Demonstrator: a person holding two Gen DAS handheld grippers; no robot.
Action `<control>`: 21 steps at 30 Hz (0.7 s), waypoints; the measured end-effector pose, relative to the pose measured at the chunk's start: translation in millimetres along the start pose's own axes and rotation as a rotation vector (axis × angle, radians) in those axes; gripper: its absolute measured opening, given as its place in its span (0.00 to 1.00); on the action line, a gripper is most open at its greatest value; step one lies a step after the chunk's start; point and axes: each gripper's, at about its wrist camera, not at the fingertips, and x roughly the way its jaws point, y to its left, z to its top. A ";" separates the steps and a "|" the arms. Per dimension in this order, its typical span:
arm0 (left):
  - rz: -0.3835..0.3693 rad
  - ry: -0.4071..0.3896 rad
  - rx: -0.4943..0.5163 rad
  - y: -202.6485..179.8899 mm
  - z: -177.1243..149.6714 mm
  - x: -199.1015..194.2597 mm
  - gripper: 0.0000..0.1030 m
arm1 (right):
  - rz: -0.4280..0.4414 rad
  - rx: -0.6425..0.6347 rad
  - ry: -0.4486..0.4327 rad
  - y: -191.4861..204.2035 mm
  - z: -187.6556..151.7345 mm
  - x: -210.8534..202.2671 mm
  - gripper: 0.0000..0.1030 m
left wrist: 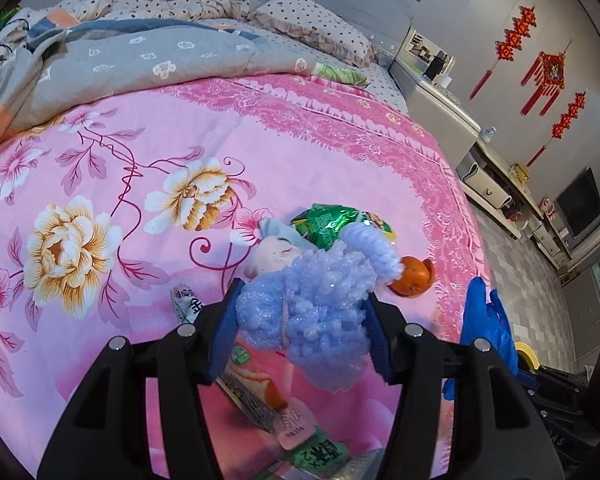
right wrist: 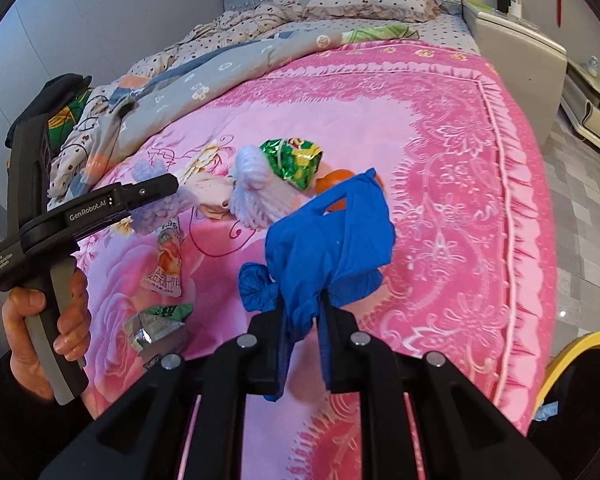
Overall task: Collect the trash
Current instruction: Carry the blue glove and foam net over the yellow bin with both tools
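At the lower right edge of the right wrist view a round bin with a yellow rim point(right wrist: 580, 344) stands on the floor beside the bed point(right wrist: 460, 140); its inside is dark, and a scrap of pale blue shows against its lower edge, though whether it lies inside cannot be told. The right gripper point(right wrist: 302, 320) has its fingers drawn narrow on a crumpled blue glove point(right wrist: 332, 240), which bunches up above the fingers over the pink floral bedspread. The left gripper point(left wrist: 304, 332) holds a pale blue fluffy doll point(left wrist: 312, 312) between its blue-padded fingers point(left wrist: 224, 336), the doll's pink face point(left wrist: 272, 256) and woolly hat point(left wrist: 374, 248) lying forward of the grip. In the right wrist view the person's left hand point(right wrist: 56, 320) wraps the grey handle from below, the gripper pointing out over the bed. The trash lies on the bedspread: a green foil snack bag point(left wrist: 332, 224) just behind the doll, an orange point(left wrist: 412, 276) by the hat near the bed's edge, a flattened drink pouch point(right wrist: 168, 256) with a peach picture below the left gripper, and a green and silver wrapper point(right wrist: 156, 320) nearer the camera. A rumpled grey quilt point(left wrist: 140, 60) and a dotted pillow point(left wrist: 316, 28) sit at the head of the bed.
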 end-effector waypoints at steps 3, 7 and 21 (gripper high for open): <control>-0.014 -0.013 0.012 -11.0 -2.2 -13.3 0.51 | -0.006 0.012 -0.031 -9.4 -6.5 -21.8 0.12; -0.029 -0.029 0.045 -29.1 -5.8 -31.3 0.51 | -0.017 0.034 -0.064 -21.7 -13.2 -46.8 0.12; -0.145 -0.061 0.170 -128.9 -27.2 -83.7 0.51 | -0.071 0.120 -0.174 -68.3 -45.1 -121.9 0.12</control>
